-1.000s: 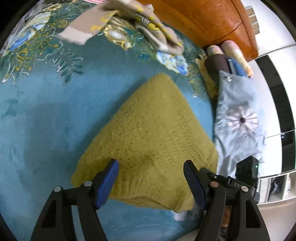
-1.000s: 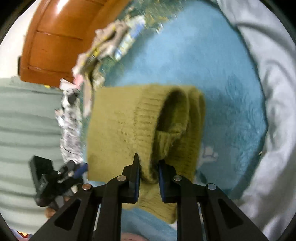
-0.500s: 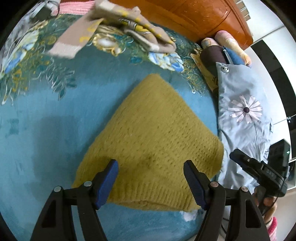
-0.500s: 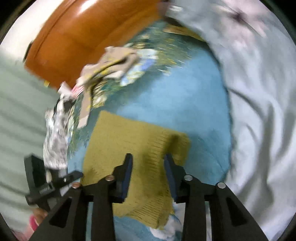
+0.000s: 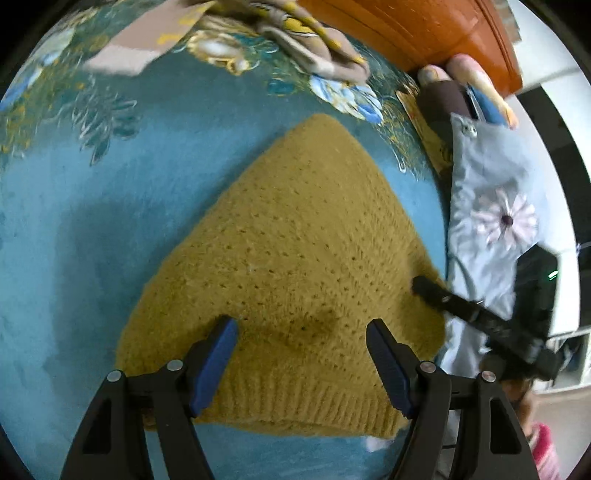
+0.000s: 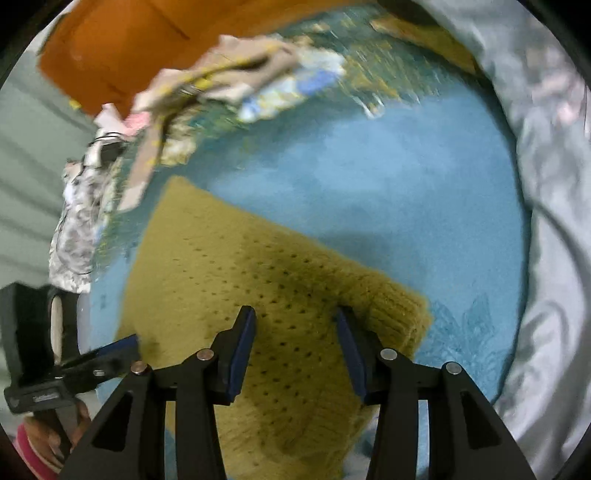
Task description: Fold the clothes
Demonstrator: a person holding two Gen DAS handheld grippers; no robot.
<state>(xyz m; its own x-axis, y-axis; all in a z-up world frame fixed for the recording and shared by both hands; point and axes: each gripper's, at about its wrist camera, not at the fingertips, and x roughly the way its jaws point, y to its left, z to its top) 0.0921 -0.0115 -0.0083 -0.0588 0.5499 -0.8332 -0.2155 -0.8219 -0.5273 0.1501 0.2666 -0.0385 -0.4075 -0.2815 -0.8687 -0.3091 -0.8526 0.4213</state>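
A mustard knit sweater (image 5: 295,258) lies folded flat on the teal bedspread (image 5: 110,221), its ribbed hem nearest me. My left gripper (image 5: 301,354) hovers open just above the hem end, with nothing between its blue pads. In the right wrist view the same sweater (image 6: 229,280) fills the lower middle. My right gripper (image 6: 297,349) is over the sweater with its jaws opening, and the pads are clear of the knit. The right gripper's black finger (image 5: 443,297) pokes in over the sweater's right edge in the left wrist view.
A beige patterned garment (image 5: 288,33) lies crumpled at the far edge by an orange wooden headboard (image 5: 424,29). A pale grey flowered cover (image 5: 495,214) runs along the right. Floral cloth (image 6: 74,236) hangs at the left. A hand in a pink sleeve (image 6: 40,446) holds the left gripper.
The right gripper let go of the sweater's rolled cuff and its jaws spread. The sweater now lies flat. The right gripper swung across the bed, and the left one dipped a little closer.
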